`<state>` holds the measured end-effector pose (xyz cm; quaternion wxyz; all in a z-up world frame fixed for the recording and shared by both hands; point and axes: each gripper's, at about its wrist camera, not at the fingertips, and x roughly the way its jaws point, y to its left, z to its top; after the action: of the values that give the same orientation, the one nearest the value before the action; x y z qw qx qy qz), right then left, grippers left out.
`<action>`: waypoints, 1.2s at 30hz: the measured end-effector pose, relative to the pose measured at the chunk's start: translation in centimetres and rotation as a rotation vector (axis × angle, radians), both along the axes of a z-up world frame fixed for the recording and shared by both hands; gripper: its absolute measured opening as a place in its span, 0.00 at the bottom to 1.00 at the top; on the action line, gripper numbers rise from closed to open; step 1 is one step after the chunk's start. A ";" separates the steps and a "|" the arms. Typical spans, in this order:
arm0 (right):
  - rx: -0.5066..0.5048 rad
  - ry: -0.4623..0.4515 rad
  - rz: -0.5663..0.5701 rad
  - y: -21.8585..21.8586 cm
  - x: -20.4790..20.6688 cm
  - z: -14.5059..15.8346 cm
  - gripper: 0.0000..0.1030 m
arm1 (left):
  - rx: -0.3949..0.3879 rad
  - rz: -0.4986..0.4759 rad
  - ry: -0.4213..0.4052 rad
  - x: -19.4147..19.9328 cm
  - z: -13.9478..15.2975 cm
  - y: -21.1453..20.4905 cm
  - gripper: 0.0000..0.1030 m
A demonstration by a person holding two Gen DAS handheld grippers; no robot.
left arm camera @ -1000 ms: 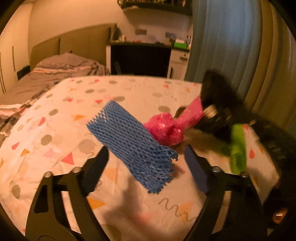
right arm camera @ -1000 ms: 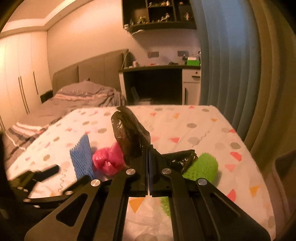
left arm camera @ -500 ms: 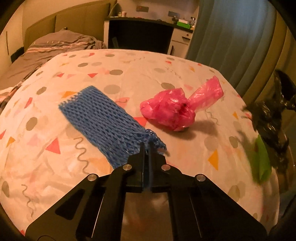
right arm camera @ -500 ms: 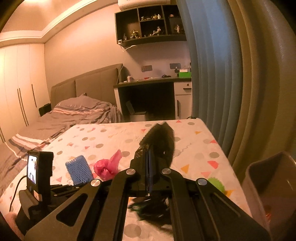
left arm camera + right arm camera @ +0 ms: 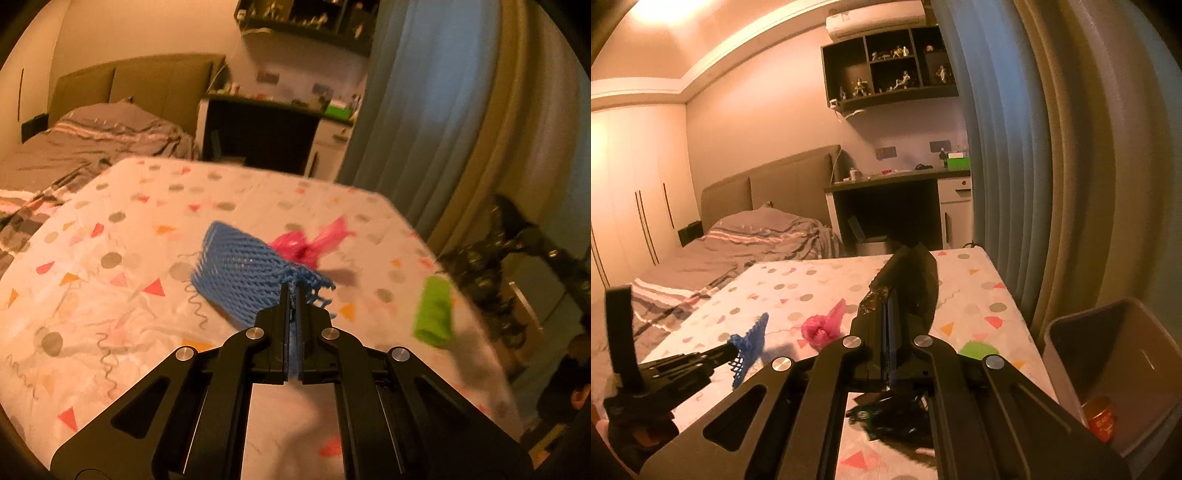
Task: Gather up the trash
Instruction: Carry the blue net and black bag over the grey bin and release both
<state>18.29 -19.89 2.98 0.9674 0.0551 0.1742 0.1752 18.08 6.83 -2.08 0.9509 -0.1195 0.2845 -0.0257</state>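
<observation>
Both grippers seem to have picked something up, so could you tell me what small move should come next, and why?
Probably carry the right gripper a little further right, over the grey bin, before opening it. It is shut on the black bag, which hangs above the table, and the bin stands open just right of it. The left gripper, shut on the blue net, can follow.

Blue net point(image 5: 240, 271) now pinched in left gripper point(image 5: 292, 295), lifted.

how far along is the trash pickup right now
Done: a red can already lies in the grey bin. In hand: the left hand-held gripper pinches the blue foam net; the right hand-held gripper pinches the black plastic bag. Left on the table: pink bag, green piece.
</observation>
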 end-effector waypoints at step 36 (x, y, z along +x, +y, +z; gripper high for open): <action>0.040 -0.020 -0.156 -10.5 -6.2 0.5 0.01 | 0.019 -0.334 -0.098 -2.5 3.8 -16.3 0.01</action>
<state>12.05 -30.38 3.46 0.9786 0.0859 0.1559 0.1033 15.54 -9.44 1.72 0.9472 -0.0603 0.2539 -0.1864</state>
